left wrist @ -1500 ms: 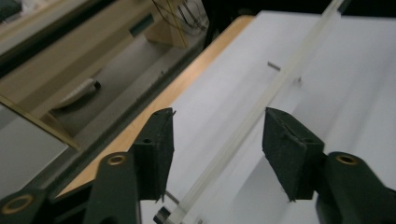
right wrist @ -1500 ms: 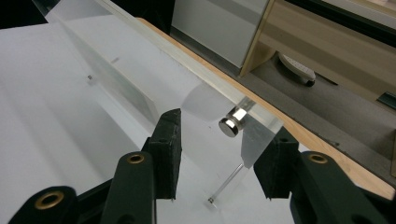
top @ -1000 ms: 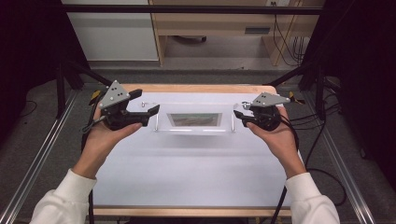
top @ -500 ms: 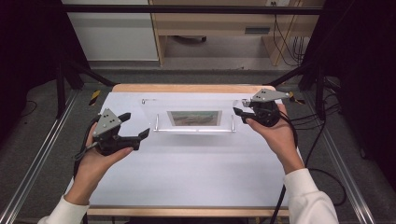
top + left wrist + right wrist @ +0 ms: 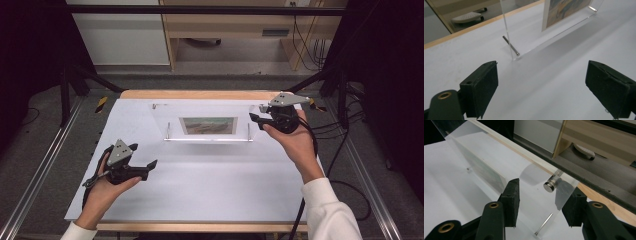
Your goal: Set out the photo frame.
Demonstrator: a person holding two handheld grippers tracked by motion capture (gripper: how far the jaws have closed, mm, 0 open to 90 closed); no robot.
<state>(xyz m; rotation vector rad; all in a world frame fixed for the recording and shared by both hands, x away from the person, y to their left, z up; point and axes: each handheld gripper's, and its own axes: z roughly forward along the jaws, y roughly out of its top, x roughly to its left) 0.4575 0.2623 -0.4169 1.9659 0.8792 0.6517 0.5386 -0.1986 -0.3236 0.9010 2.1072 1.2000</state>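
High view: left claw off the frame now, dropped from the frame's left end a second ago down to the near-left part of the surface, well apart from the frame. Jaws just been opening, nothing between them. Frame standing near the far edge of the surface, roughly midway between left and right edges, leaning back on its pins, picture facing the near side. Right claw at the frame's right end, hardly shifted from a second ago.

Left gripper view: left claw spread wide, bare surface between the pads. Frame ahead, its lower edge on the surface, one support pin down behind the clear pane.

Right gripper view: right claw set about the clear right end of the frame, beside a metal standoff. Cannot tell whether the pads press on the pane or merely flank it; pane too clear to judge.

Meaning, as a judgement: frame set down and standing on its own legs, left side let go already. Only the right end left to let go, then pull clear without tipping it.
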